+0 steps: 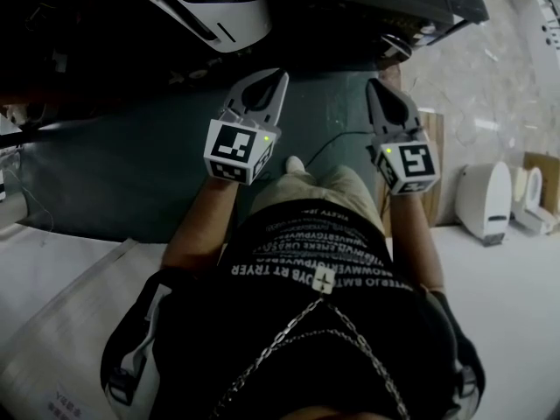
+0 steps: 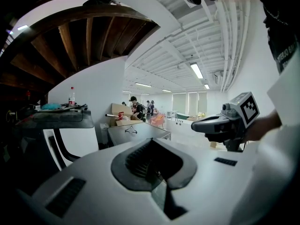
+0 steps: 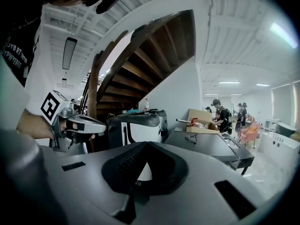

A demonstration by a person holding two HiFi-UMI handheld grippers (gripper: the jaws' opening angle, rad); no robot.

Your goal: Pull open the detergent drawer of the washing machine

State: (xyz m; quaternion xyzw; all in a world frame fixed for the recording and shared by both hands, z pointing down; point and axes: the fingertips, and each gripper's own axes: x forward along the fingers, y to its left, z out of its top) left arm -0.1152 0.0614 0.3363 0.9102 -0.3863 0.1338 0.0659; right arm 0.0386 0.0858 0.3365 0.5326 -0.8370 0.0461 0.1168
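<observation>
Both tools were held out level ahead of the person. The left gripper had its jaws pressed together on nothing, and the right gripper looked the same, tips met and empty. I took that for a carrying pose, since neither was near anything to grasp. Ahead and to the left stood a white appliance with a dark top and a bottle on it. That was probably the washing machine, well apart from both tools, and I could not pick out its detergent drawer. Below lay dark floor. To the right stood a grey table bearing a cardboard box. A timber staircase rose overhead, and people worked far off in the bright room.
</observation>
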